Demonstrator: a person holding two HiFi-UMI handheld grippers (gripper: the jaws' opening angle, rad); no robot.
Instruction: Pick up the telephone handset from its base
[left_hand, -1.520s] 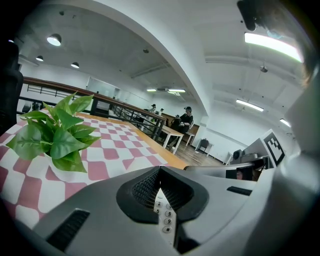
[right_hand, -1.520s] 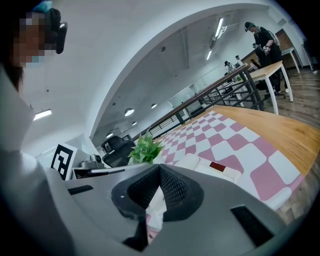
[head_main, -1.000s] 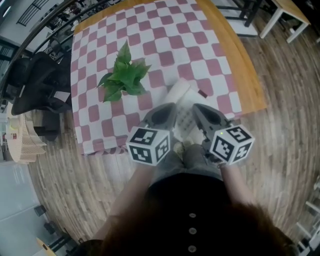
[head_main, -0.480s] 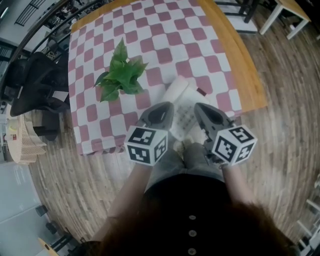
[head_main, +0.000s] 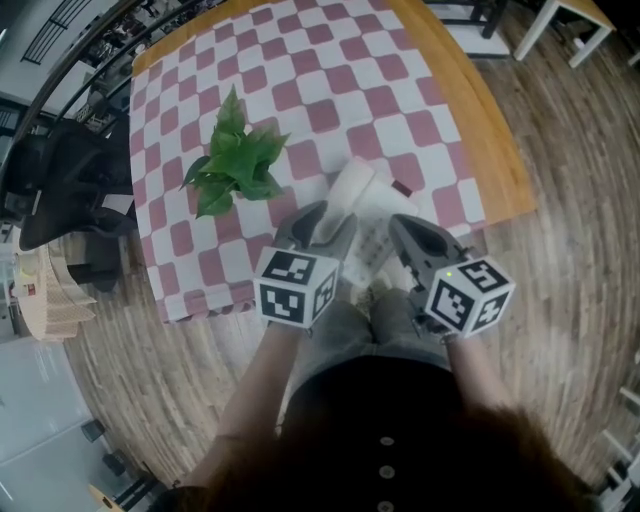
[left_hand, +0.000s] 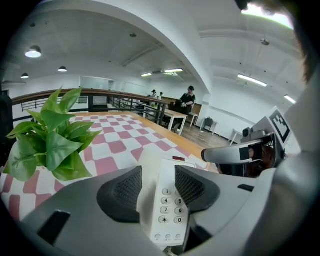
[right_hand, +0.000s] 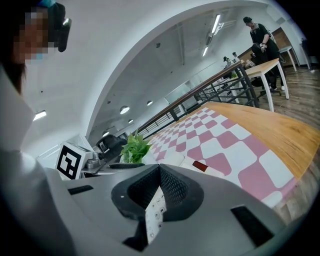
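Head view: we see the white handset (head_main: 350, 188) on its base (head_main: 388, 218), just right of the plant (head_main: 232, 165).
Left gripper view: the left gripper (left_hand: 157, 186) has its jaws apart, straddling the phone.
Right gripper view: the right gripper (right_hand: 160, 172) has its jaws together and empty.
We judge the handset light, rigid, slick; grab mid-shaft.

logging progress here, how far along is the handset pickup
Done: nothing lifted; the handset lies on the telephone base. In hand: the left claw is open, handset and keypad showing between its jaws; the right claw is beside it, tips together, empty. Left: close on the handset and lift.
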